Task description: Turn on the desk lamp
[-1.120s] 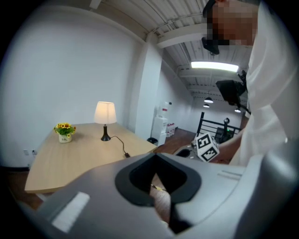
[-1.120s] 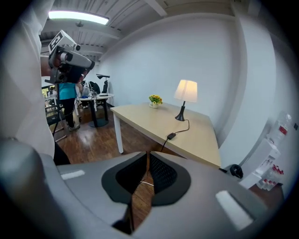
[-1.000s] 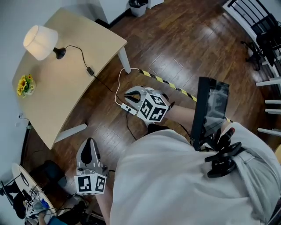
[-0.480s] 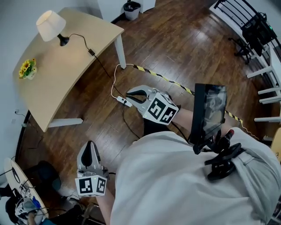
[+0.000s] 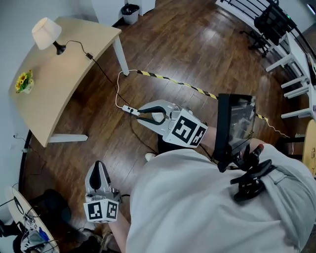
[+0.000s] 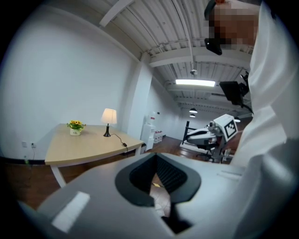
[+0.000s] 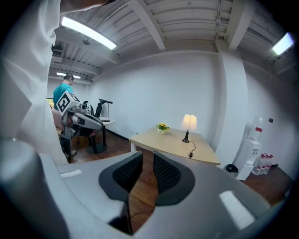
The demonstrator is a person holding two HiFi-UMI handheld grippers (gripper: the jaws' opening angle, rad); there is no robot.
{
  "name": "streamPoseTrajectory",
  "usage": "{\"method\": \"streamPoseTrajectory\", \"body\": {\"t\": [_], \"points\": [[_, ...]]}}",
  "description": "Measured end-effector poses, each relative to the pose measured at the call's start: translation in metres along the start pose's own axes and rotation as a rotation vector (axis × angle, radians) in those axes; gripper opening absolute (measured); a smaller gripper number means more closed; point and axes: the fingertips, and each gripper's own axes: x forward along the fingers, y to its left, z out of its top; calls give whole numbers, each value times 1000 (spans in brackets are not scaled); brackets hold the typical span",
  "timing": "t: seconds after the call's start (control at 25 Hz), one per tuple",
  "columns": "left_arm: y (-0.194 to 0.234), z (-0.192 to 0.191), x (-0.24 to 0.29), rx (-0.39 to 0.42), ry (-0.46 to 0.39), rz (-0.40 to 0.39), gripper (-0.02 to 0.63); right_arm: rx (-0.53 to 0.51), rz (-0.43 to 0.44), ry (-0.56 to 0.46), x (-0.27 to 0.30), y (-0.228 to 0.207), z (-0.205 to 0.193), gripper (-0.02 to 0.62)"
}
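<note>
The desk lamp, white shade on a thin black stand, is on the far corner of a light wooden table. Its black cord runs past an inline switch and off the table to a power strip on the floor. My right gripper hovers over the floor near that strip, jaws a narrow gap apart, holding nothing. My left gripper hangs low by my side, tips together and empty. Both are well away from the lamp, which the left gripper view also shows.
A small pot of yellow flowers sits on the table. Yellow-black tape crosses the wooden floor. A bin stands behind the table. White desks and chairs fill the right. A screen hangs at my chest.
The table and lamp have drifted up and left in the head view and look smaller. My right gripper has shifted right and lower. The left gripper stays put.
</note>
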Motion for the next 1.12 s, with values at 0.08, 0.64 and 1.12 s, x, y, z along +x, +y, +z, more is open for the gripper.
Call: {"method": "streamPoseTrajectory", "body": {"t": [0.08, 0.64, 1.12], "points": [[-5, -3, -4, 3, 1, -19, 18, 5, -6, -26, -12, 9, 8, 71], [-13, -22, -32, -35, -34, -22, 18, -60, 12, -5, -23, 41, 19, 86], [13, -26, -58, -58, -39, 73, 18, -108, 85, -13, 12, 54, 32, 86]]}}
